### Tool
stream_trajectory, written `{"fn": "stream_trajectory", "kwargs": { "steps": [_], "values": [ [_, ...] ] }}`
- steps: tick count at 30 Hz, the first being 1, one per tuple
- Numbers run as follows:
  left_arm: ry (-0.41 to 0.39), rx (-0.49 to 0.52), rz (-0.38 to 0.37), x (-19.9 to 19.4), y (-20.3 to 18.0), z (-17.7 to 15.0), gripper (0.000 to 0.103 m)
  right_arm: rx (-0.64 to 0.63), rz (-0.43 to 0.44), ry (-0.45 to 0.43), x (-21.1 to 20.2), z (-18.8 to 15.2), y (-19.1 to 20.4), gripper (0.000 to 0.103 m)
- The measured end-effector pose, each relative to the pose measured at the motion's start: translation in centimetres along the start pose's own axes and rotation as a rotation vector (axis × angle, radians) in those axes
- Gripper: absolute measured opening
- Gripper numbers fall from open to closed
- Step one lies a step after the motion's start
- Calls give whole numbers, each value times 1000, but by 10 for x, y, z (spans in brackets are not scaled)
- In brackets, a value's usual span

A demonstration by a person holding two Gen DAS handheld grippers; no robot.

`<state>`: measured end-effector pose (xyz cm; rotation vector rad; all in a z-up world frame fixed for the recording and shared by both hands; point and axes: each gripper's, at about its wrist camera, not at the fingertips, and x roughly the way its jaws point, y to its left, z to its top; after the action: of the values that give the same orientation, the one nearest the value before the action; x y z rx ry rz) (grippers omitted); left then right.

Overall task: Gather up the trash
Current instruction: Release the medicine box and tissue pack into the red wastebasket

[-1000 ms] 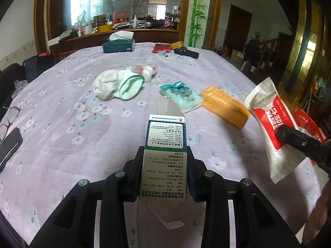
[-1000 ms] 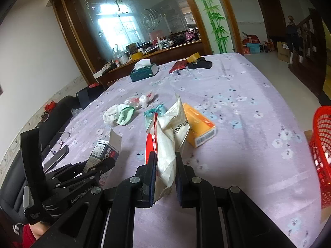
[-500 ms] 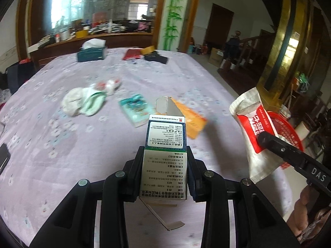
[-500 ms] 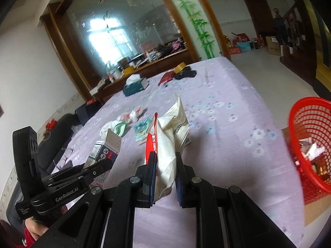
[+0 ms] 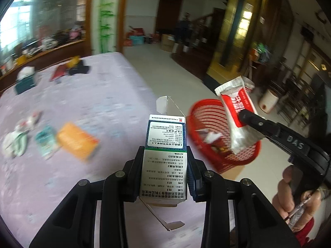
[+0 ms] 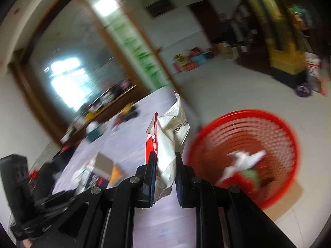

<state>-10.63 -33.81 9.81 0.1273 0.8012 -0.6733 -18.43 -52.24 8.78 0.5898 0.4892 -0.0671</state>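
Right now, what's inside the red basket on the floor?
The red basket holds crumpled white paper and something green. In the left wrist view the red and white packet in the right gripper covers part of the inside, so more may be hidden.

Both hand-held grippers closed and tilted downward

The left hand-held gripper (image 5: 165, 163) has its two fingers pressed on a narrow carton (image 5: 164, 157), pointing down. The right hand-held gripper (image 6: 164, 171) pinches a crumpled wrapper (image 6: 169, 144); a bare hand (image 5: 293, 198) grips its handle from below.
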Motion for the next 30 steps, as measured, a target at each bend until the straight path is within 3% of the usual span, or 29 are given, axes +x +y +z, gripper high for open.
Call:
{"fn": "stream_trajectory", "kwargs": {
  "steps": [10, 11, 13, 15, 20, 26, 30],
  "values": [
    [67, 43, -105, 80, -82, 40, 35, 111, -142, -8, -5, 26, -85, 20],
    [78, 43, -110, 90, -87, 44, 37, 122, -155, -4, -4, 28, -92, 20],
    [89, 20, -118, 102, -90, 47, 58, 128, -171, 8, 0, 29, -101, 26],
    [95, 12, -121, 106, -89, 47, 60, 141, -175, 22, 0, 30, -110, 38],
    [90, 3, -112, 94, -78, 40, 60, 132, -194, -8, -11, 27, -114, 40],
    [56, -5, -41, 63, -41, 18, 64, 99, -118, 1, -11, 26, -91, 40],
    [51, -47, 4, 41, -6, 2, 64, 68, -59, 41, -1, 21, -65, 48]
  ]
}}
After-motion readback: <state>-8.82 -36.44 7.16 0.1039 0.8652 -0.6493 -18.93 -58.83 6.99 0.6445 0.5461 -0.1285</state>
